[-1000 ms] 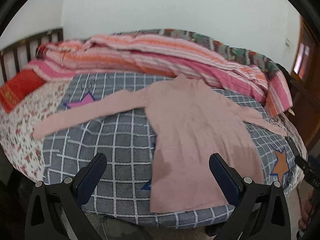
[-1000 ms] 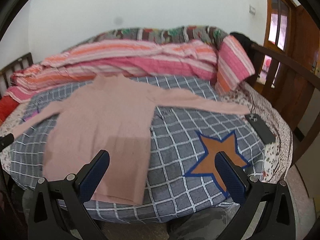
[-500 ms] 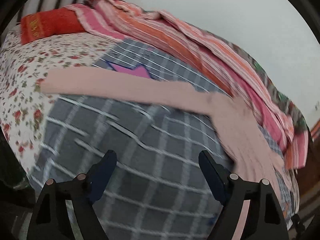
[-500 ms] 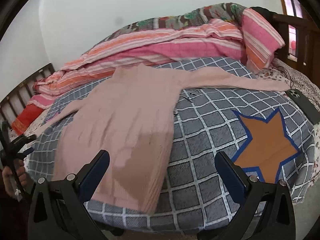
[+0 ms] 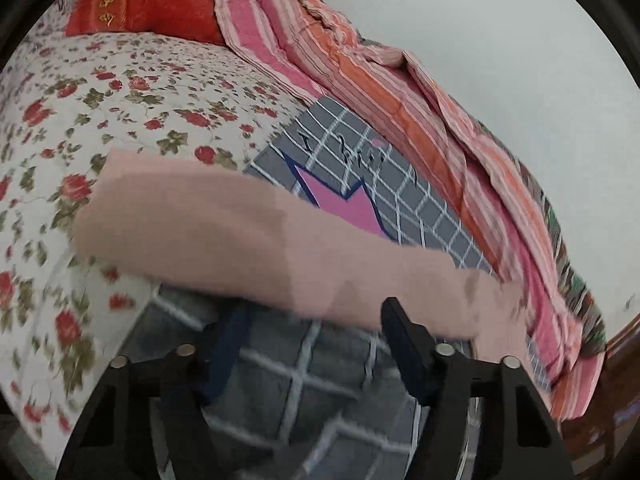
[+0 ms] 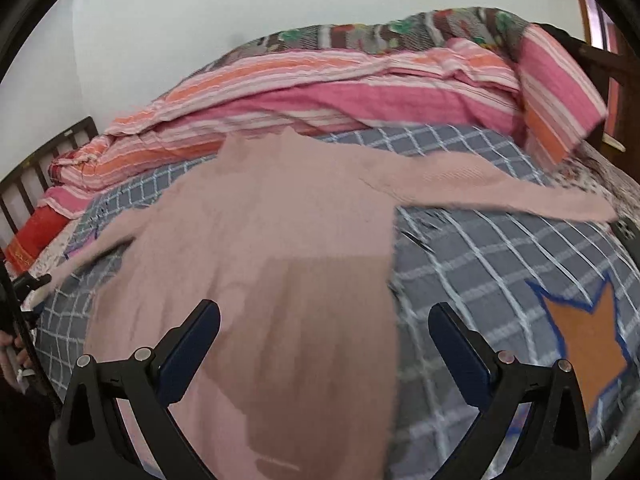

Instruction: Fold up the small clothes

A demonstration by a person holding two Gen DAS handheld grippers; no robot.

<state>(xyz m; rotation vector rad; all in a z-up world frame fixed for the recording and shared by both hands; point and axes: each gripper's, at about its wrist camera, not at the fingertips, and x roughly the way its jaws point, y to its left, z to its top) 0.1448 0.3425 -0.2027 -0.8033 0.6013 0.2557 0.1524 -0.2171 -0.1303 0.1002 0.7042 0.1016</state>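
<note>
Here's the pink top [image 6: 256, 240], spread flat on the grey checked sheet [image 6: 480, 248] of the bed, body running toward the camera, neck up near the striped quilt [image 6: 320, 92] heaped along the far side. One sleeve [image 6: 500, 188] stretches out to the right, its cuff close to a striped pillow [image 6: 560, 92]. An orange star [image 6: 588, 340] on the sheet sits off to the right of the top, well clear of it.

The right gripper [image 6: 324, 332] hangs over the lower half of the top, jaws spread wide, nothing between the pads, the right finger over bare sheet beside the top's edge.

Over on the left wrist view, the picture is blurred. The left gripper [image 5: 316, 332] is right down at the other sleeve [image 5: 240, 240], which lies across the sheet and out onto the flowered bedspread [image 5: 120, 100]. Its jaws have just been closing and stand about half spread; the fingertips [image 5: 394, 312] sit at the near edge of the sleeve, but through the blur the pads do not look pressed on the cloth. A pink star [image 5: 340, 200] shows just beyond the sleeve, and a red pillow [image 5: 148, 4] lies at the head of the bed.

At the far left of the right view, a hand [image 6: 12, 356] shows at the bed's edge.
</note>
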